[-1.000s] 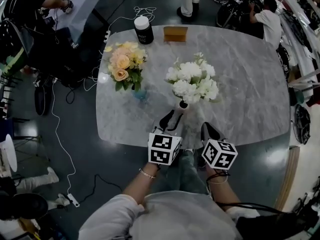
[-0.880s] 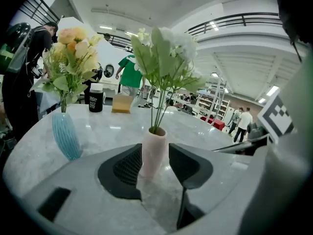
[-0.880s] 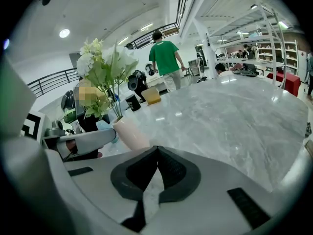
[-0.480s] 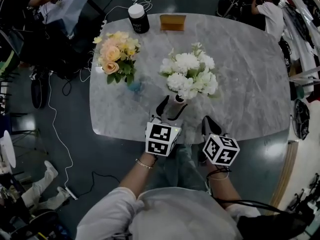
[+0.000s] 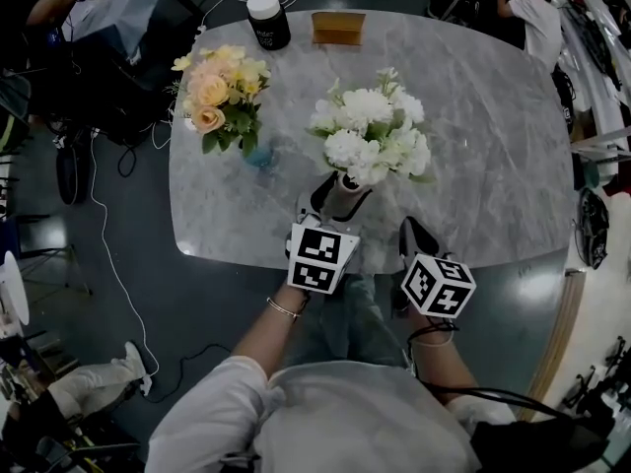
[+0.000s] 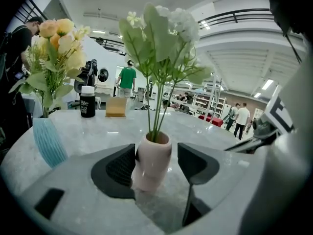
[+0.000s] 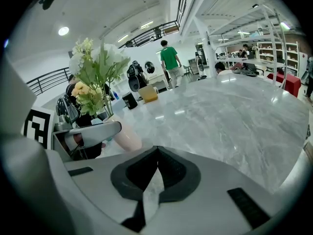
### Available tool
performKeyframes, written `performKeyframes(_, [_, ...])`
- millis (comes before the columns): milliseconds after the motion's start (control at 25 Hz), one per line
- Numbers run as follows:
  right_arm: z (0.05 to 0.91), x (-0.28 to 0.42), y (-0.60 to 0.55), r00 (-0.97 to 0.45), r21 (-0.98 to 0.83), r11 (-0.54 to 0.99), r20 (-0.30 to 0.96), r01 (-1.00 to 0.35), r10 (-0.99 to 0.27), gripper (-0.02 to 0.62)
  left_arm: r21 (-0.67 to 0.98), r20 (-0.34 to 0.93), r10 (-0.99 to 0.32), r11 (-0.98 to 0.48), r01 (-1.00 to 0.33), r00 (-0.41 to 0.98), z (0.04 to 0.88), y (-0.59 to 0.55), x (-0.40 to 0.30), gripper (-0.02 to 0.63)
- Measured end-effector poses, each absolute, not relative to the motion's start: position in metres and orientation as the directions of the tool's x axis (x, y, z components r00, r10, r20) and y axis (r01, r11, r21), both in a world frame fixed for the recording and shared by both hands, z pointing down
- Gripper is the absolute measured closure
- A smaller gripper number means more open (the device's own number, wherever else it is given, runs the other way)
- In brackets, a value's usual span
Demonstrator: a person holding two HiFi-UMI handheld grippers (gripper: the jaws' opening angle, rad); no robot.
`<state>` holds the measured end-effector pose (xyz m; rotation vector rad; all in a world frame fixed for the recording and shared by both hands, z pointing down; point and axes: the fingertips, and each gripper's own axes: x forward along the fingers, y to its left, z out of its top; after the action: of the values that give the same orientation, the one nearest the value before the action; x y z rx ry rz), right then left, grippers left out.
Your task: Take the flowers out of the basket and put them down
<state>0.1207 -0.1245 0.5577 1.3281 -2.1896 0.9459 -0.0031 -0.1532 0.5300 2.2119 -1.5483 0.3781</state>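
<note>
White flowers [image 5: 370, 146] stand in a small pink vase [image 5: 345, 201] near the front of the grey marble table [image 5: 493, 166]. My left gripper [image 5: 339, 199] is open, its jaws on either side of the pink vase [image 6: 152, 160]. The vase stands upright on the table, close against the left pad [image 6: 120, 168] with a gap to the right one. My right gripper [image 5: 412, 236] is shut with nothing in it, just right of the vase at the table's front edge. In the right gripper view its jaws [image 7: 156, 153] meet above bare marble. No basket is in view.
Peach and yellow flowers [image 5: 217, 87] stand in a blue ribbed vase [image 5: 258, 156] at the table's left. A black jar [image 5: 266, 18] and a wooden box [image 5: 338, 28] sit at the far edge. People and cables surround the table.
The left jaws have spread off the pink vase, which stays standing on the table. The right gripper has barely moved.
</note>
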Motion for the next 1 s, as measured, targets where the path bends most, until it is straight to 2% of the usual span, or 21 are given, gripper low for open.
performKeyframes(120, [0.557, 0.122, -0.125, -0.464, -0.34, 0.316, 0.642, -0.886, -0.61, 0.588, 0.17, 0.45, -0.829, -0.285, -0.943, 0.332, 0.53, -0.154, -0.006, 0.359])
performKeyframes(640, [0.536, 0.104, -0.135, -0.554, -0.404, 0.381, 0.552, -0.831, -0.623, 0.588, 0.167, 0.455, -0.828, -0.281, -0.945, 0.327, 0.531, -0.154, -0.006, 0.367])
performKeyframes(880, [0.507, 0.078, -0.141, -0.685, -0.467, 0.504, 0.439, -0.726, -0.581, 0.588, 0.165, 0.453, -0.828, -0.286, -0.944, 0.33, 0.531, -0.153, -0.006, 0.367])
performKeyframes(1000, [0.494, 0.063, -0.147, -0.727, -0.436, 0.582, 0.411, -0.687, -0.55, 0.588, 0.17, 0.451, -0.828, -0.285, -0.943, 0.332, 0.531, -0.154, -0.006, 0.367])
